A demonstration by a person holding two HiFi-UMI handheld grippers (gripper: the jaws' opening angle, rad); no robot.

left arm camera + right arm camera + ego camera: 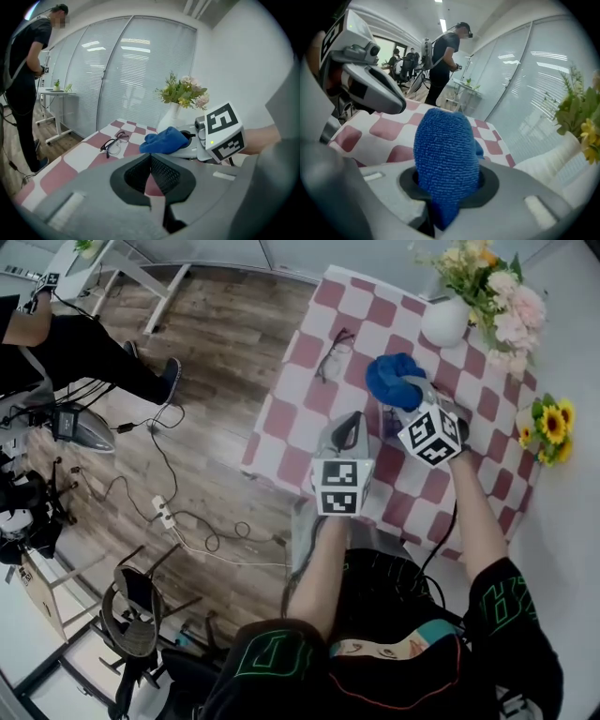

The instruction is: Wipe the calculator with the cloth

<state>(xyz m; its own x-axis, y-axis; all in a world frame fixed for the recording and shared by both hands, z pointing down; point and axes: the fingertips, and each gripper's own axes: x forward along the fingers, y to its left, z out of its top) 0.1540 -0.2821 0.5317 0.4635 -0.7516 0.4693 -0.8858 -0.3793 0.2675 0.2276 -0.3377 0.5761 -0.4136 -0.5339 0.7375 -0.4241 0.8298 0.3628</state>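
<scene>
From above, the checked table (298, 382) stands before the person, with both tools held over it. The left gripper (353, 419) points across the cloth-covered top near the front edge. The right gripper (415, 388) is just beside it and carries the blue cloth (392, 378) bunched at its tip, above the table's middle. A dark patch (388, 421) lies between the two tools. It is too covered to say whether that is the calculator, which I cannot make out clearly anywhere. A pair of glasses (335, 352) lies further up the table, a white vase (444, 322) of flowers (494, 285) stands at the far corner, and sunflowers (550, 427) sit at the right edge. A seated person (89, 351) and a power strip (163, 513) with cables are off on the wooden floor.

In the left gripper view, its jaws are pressed together with nothing held between them, only the red-and-white checks below. Ahead, the cloth (164, 140) hangs from the other tool, with the glasses (114, 142) to the left on the table. A standing person (24, 70) is at the far left.

In the right gripper view, the jaws pinch the cloth (445, 152), which bulges up thickly between them and hides most of what is ahead. The left tool shows at the upper left, above the table. Another standing person (443, 55) is beyond.
</scene>
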